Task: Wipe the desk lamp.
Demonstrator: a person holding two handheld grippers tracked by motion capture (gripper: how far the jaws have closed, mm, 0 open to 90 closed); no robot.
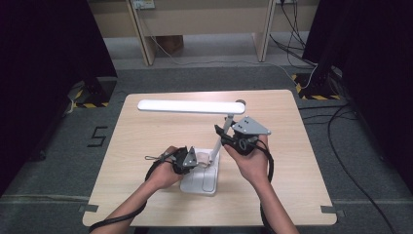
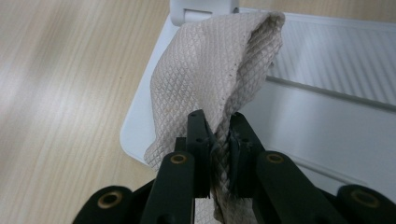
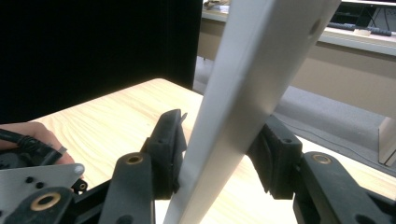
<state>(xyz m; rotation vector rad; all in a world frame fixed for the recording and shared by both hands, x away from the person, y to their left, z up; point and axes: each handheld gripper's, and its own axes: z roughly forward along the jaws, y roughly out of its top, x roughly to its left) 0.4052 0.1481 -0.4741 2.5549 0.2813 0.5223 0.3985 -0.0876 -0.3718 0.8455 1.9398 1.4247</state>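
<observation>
A white desk lamp stands on the wooden table (image 1: 146,141), its long head (image 1: 190,106) level above the tabletop. My left gripper (image 1: 192,160) is shut on a beige textured cloth (image 1: 203,157), which rests against the lamp's flat white base (image 1: 202,180). In the left gripper view the cloth (image 2: 210,70) is pinched between the jaws of that gripper (image 2: 217,126) and drapes onto the base (image 2: 327,121) near its hinge. My right gripper (image 1: 221,135) is shut on the slanted lamp arm (image 1: 225,127). Seen from the right gripper view, the arm (image 3: 247,93) runs up between the jaws of the gripper (image 3: 223,123).
Bare tabletop lies to the left and far side of the lamp. Black curtains flank the table on both sides. Cables (image 1: 341,146) trail over the grey floor at the right, and wooden desk legs (image 1: 146,44) stand beyond the table.
</observation>
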